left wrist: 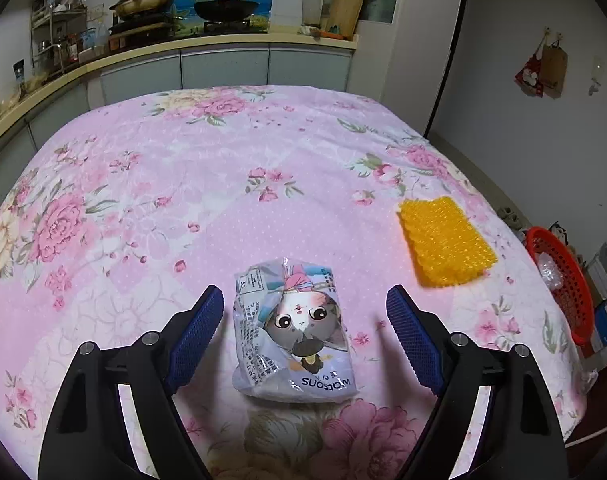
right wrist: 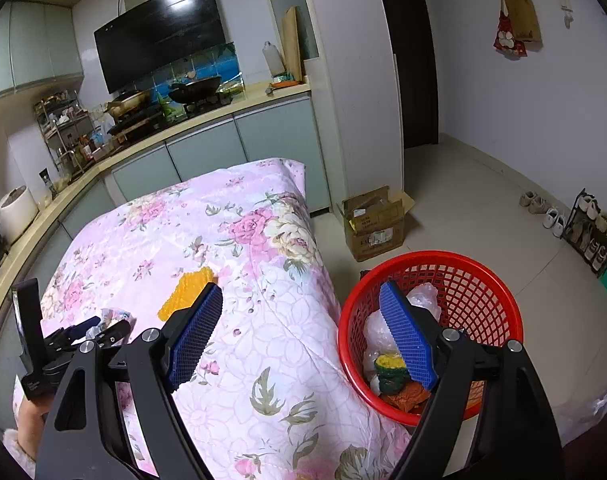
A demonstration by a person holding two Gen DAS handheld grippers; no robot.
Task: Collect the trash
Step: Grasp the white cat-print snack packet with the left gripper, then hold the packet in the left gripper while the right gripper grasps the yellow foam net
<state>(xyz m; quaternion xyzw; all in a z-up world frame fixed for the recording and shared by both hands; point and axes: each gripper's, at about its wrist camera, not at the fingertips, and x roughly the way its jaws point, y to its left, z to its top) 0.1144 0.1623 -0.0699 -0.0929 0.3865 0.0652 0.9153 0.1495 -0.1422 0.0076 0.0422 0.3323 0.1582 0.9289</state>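
A: Left gripper spread wide, we've got the Watsons packet lying between its pads, untouched, bottom centre of frame.

B: Right gripper also wide, holding nothing. Red basket lower right on the floor, trash inside. Yellow bubble sheet mid-right on the floral cloth.

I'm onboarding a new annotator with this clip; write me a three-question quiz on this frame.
1. True or false: the left gripper is shut on the cartoon-cat packet.
2. What sits right of the packet on the floral cloth? A) yellow bubble-wrap sheet B) glass bottle C) spoon
3. The red basket stands on the ____.

Key: 1 false, its jaws are open around the packet; 2 A; 3 floor.
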